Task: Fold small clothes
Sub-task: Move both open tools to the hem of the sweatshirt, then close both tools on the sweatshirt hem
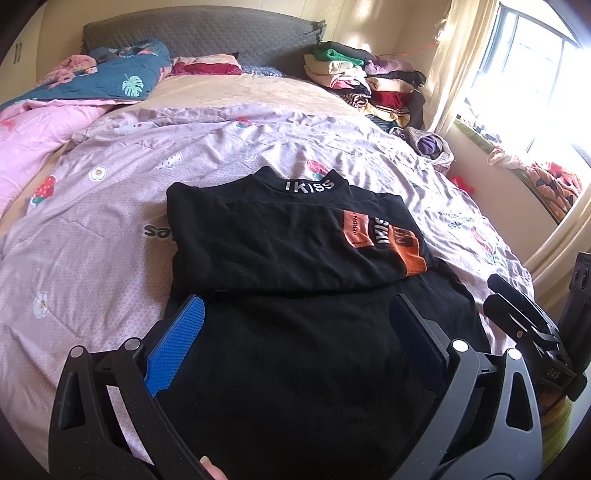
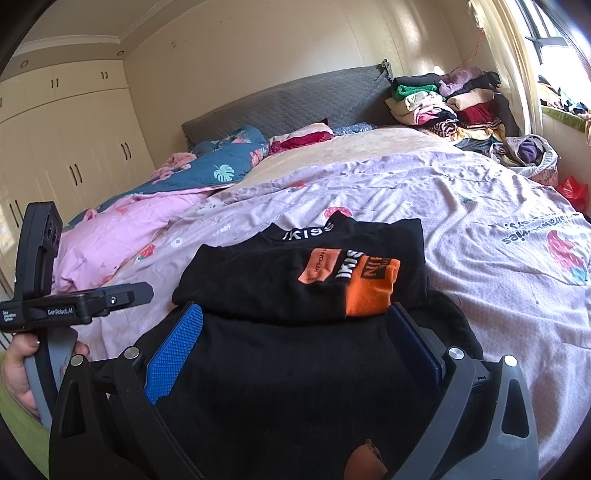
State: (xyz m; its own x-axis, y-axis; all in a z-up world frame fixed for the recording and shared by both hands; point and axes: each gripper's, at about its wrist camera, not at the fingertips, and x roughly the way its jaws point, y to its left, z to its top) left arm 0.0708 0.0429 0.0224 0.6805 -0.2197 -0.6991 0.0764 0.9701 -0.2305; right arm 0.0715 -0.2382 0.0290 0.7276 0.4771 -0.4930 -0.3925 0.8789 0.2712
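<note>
A black shirt (image 1: 280,236) with "IKISS" on its collar and an orange patch (image 1: 384,236) lies on the lilac strawberry-print bedcover (image 1: 110,206). Its upper part forms a flat folded block and its lower part spreads toward me. My left gripper (image 1: 295,332) hangs open over that near part, with its blue pad (image 1: 173,347) at the cloth's left edge. The right gripper (image 1: 528,332) shows at the right edge of the left wrist view. In the right wrist view, my right gripper (image 2: 295,332) is open over the same shirt (image 2: 266,291), just below the orange patch (image 2: 369,291).
Stacked folded clothes (image 1: 369,81) sit at the bed's far right by the grey headboard (image 1: 207,33). A pink quilt (image 2: 122,236) and a blue quilt (image 2: 221,166) lie bunched at the left. A hand (image 2: 18,369) holds the left gripper (image 2: 85,302). A wardrobe (image 2: 66,147) stands behind it.
</note>
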